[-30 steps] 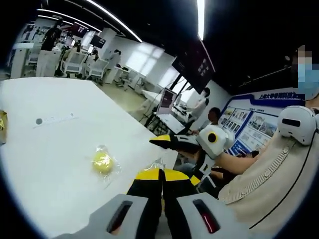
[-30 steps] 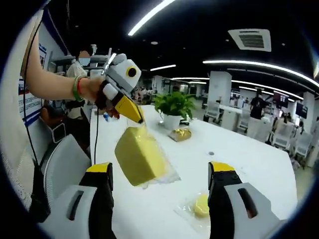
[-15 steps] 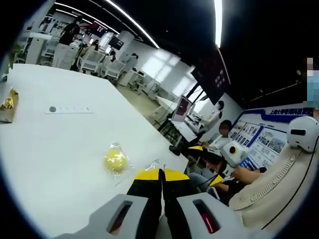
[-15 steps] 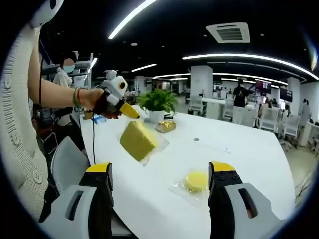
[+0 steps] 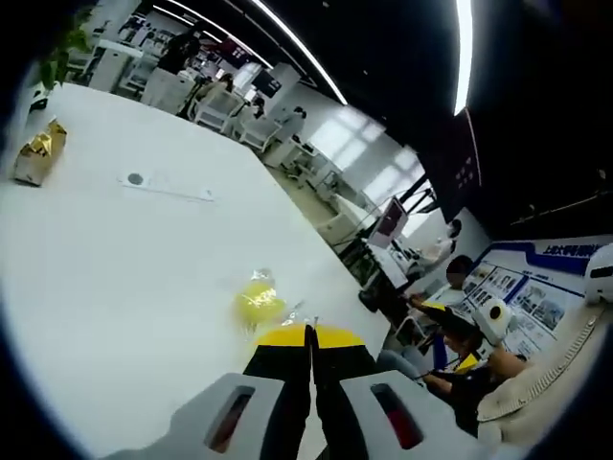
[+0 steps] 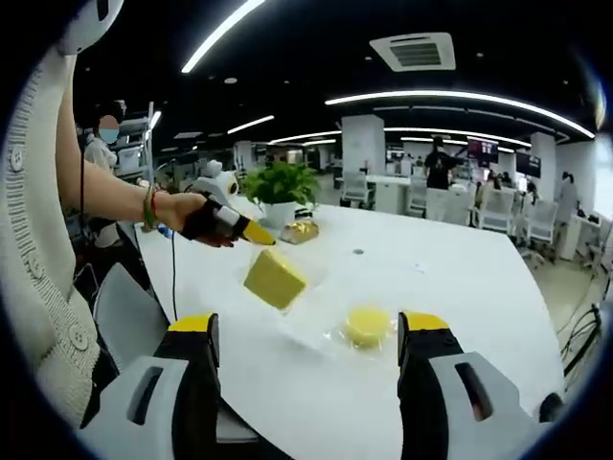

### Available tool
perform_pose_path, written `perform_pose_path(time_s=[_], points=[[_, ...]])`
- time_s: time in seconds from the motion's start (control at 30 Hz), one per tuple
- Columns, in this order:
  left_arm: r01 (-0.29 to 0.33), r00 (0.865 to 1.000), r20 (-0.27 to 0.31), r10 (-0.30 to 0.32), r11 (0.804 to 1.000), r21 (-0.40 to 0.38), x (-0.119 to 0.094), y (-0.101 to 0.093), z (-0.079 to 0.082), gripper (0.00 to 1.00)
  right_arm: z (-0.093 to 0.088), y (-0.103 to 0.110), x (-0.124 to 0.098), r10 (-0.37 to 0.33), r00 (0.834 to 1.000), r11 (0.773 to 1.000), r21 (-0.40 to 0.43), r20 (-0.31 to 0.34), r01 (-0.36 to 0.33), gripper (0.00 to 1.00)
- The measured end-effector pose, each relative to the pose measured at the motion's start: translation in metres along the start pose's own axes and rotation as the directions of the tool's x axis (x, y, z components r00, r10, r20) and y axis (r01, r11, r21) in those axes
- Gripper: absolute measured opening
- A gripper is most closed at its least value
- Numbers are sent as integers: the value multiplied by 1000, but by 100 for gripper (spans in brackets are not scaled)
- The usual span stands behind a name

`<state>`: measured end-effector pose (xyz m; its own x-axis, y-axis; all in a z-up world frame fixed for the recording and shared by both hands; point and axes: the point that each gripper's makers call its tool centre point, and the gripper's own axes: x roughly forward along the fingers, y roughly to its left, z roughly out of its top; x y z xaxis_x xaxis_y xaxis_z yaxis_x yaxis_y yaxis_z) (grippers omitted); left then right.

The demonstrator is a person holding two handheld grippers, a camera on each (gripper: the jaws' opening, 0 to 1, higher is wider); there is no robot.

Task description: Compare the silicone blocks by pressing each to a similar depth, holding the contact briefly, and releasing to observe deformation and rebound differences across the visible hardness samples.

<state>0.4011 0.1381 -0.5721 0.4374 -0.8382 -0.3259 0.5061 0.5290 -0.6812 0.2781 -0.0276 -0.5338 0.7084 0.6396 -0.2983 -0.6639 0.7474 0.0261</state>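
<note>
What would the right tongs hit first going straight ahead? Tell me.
Probably the round yellow block in clear wrap on the white table, lying between the open right tongs; depth is uncertain.

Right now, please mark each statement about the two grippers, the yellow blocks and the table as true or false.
1. The left gripper holds the rectangular yellow block by its clear wrapping, above the white table. True.
2. The right gripper is shut on the round yellow block. False: it is open and holds nothing, and the round block lies on the table.
3. A potted green plant stands on the table beyond the left gripper. True.
4. The round yellow block is bare, without any bag. False: it lies inside clear plastic.
5. The table is black. False: it is white.
</note>
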Motion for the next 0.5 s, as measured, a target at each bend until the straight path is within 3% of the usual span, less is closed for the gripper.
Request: perform_pose_path(time_s=[0.33,0.37,0.5], points=[[1,999,-54,-4,999,-51,32,31,-8,0,-4,-11,-1,-49,998,999,14,-48,50,68],[32,999,-32,-35,994,-101,34,30,-2,0,-5,-13,0,-54,997,998,15,-55,54,68],[10,999,-35,-13,996,-86,34,49,10,0,-10,-19,0,-74,994,997,30,-81,77,66]])
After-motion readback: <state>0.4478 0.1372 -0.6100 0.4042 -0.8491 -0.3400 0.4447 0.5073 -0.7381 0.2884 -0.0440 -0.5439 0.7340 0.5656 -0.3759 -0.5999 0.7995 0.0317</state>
